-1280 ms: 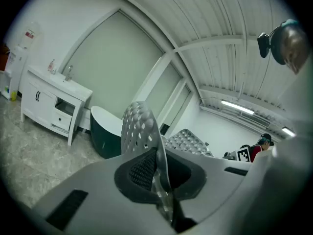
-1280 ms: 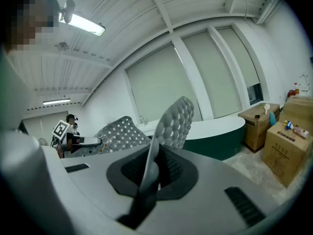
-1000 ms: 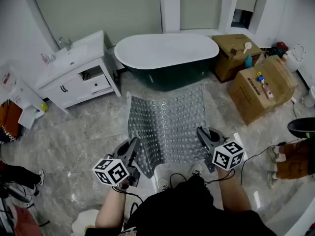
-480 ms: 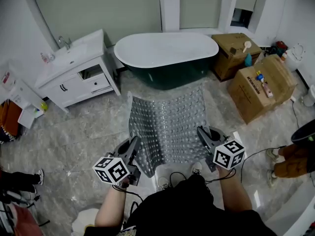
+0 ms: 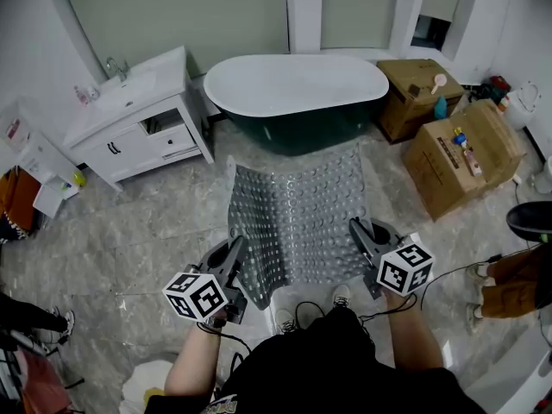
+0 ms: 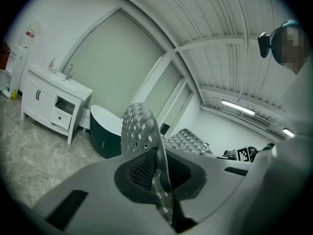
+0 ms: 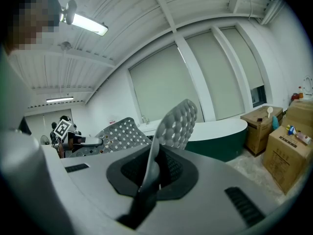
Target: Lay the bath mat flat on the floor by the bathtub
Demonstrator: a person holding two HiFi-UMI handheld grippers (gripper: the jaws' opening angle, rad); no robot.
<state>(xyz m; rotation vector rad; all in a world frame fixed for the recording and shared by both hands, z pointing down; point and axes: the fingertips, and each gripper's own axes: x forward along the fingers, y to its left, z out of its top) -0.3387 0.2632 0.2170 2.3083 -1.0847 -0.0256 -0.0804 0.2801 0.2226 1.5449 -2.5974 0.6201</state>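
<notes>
A grey perforated bath mat (image 5: pixel 296 221) hangs stretched in front of me, its far end reaching toward the dark green bathtub with a white rim (image 5: pixel 297 95). My left gripper (image 5: pixel 239 253) is shut on the mat's near left corner, and the mat's edge (image 6: pixel 139 129) sticks up between its jaws in the left gripper view. My right gripper (image 5: pixel 356 234) is shut on the near right corner, where the mat (image 7: pixel 177 124) curls up from the pinch. The mat sags between the two grips.
A white vanity with a sink (image 5: pixel 138 116) stands left of the tub. Two cardboard boxes (image 5: pixel 457 158) with small items on top sit to the right. Cables and shoes (image 5: pixel 302 313) lie by my feet. A person's legs (image 5: pixel 517 270) are at the right edge.
Both grippers keep their hold on the mat. The view has shifted slightly; the mat and grippers sit a little to the right. The person at the right has stepped about.
</notes>
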